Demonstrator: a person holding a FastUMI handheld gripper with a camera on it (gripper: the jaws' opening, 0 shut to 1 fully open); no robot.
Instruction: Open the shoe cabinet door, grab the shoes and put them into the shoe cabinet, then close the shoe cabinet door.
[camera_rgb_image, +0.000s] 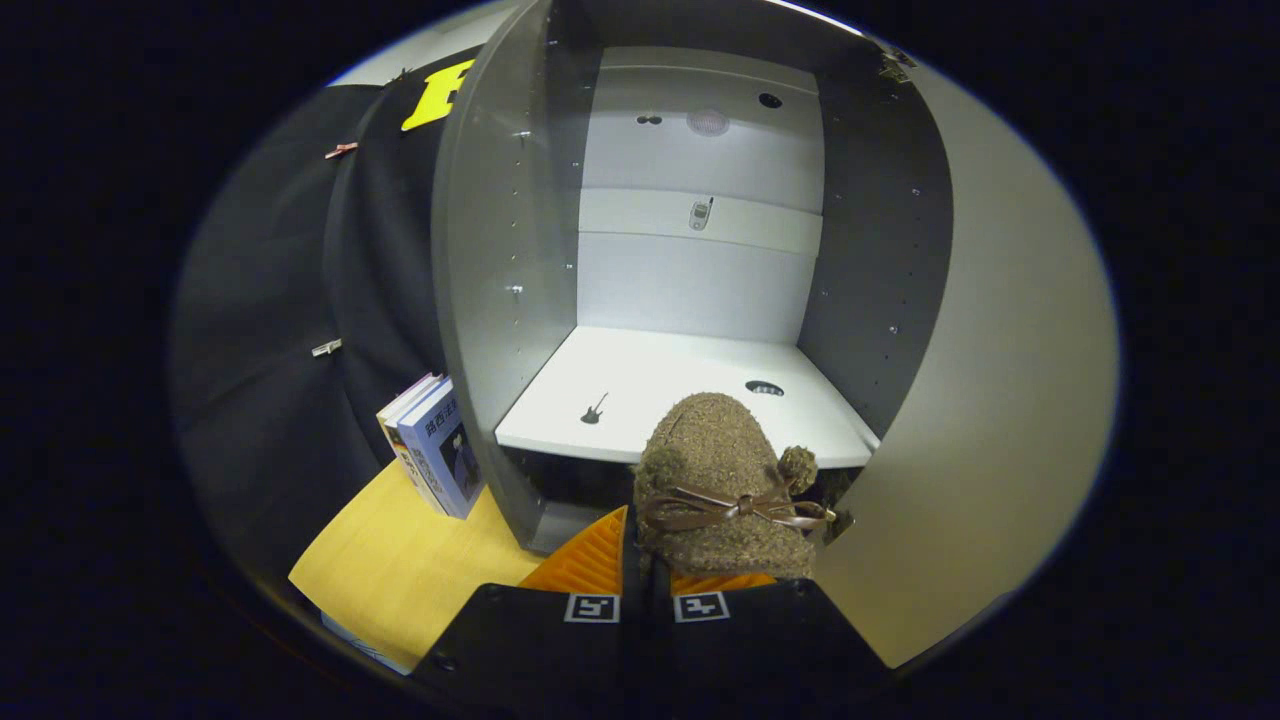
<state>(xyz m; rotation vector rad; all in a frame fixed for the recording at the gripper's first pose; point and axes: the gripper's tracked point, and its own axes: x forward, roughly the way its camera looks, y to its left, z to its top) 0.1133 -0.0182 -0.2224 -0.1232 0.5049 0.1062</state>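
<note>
A fuzzy brown shoe (722, 470) with a brown bow and pompom sticks out from between my fingers, and my gripper (648, 572) is shut on its heel end. Its toe reaches over the front edge of the white shelf (640, 385) inside the shoe cabinet (500, 300). The cabinet stands open, grey side walls framing a white back panel. Its door (1000, 400) is swung out to the right of the shoe. Dark space lies under the shelf.
Two or three books (435, 455) lean against the cabinet's left wall, standing on a light wooden tabletop (400, 560). Black cloth hangs to the left behind them. A small guitar sticker (594, 408) and a dark hole (764, 387) mark the shelf.
</note>
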